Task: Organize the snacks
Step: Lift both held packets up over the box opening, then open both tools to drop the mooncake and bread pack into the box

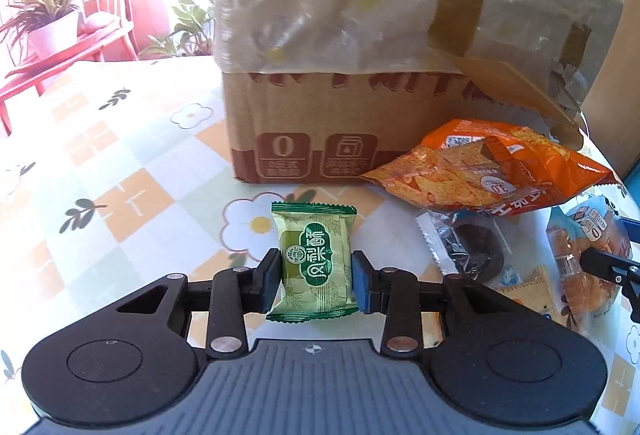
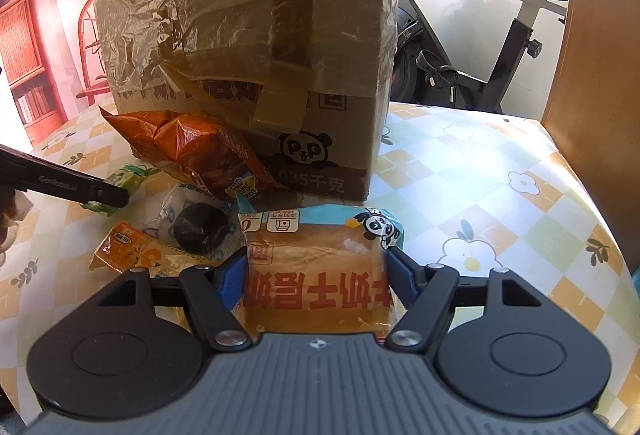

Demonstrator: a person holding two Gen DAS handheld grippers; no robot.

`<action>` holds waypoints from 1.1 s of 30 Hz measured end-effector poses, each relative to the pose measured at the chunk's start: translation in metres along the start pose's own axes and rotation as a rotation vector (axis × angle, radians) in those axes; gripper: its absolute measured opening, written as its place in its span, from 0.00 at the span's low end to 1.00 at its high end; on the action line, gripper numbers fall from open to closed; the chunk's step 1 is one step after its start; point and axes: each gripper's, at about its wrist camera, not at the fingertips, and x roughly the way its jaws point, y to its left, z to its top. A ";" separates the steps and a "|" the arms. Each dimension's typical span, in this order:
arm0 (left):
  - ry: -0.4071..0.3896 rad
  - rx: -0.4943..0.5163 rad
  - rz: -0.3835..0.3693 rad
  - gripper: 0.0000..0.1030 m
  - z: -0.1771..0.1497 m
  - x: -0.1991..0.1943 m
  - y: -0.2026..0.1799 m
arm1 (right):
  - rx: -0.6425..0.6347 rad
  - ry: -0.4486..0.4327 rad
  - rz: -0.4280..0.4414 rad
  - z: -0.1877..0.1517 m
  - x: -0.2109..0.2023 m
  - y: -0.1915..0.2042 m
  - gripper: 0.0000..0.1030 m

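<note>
My left gripper (image 1: 315, 277) is shut on a small green snack packet (image 1: 314, 261), held just above the flowered tablecloth in front of a taped cardboard box (image 1: 320, 107). My right gripper (image 2: 316, 275) is shut on a clear-wrapped bread pack with a panda print (image 2: 316, 267), right in front of the same box (image 2: 256, 47). An orange chip bag (image 1: 492, 167) leans against the box; it also shows in the right wrist view (image 2: 192, 147). A clear packet with a dark round snack (image 2: 198, 225) and a small orange packet (image 2: 128, 247) lie between the grippers.
The table (image 2: 500, 195) carries a checked floral cloth. An exercise bike (image 2: 480, 47) stands behind it on the right, beside a wooden panel (image 2: 592, 75). A red chair with a potted plant (image 1: 52, 23) stands beyond the table's far left edge.
</note>
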 end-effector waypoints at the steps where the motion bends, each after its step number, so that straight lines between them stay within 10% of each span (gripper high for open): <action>1: -0.016 -0.012 0.008 0.38 0.000 -0.007 0.007 | -0.007 -0.012 -0.008 0.001 -0.002 0.001 0.70; 21: -0.514 -0.009 0.005 0.38 0.122 -0.140 0.002 | -0.112 -0.406 -0.013 0.125 -0.085 -0.004 0.70; 33: -0.393 0.010 0.009 0.38 0.216 -0.073 -0.041 | -0.080 -0.345 0.103 0.229 0.007 0.001 0.71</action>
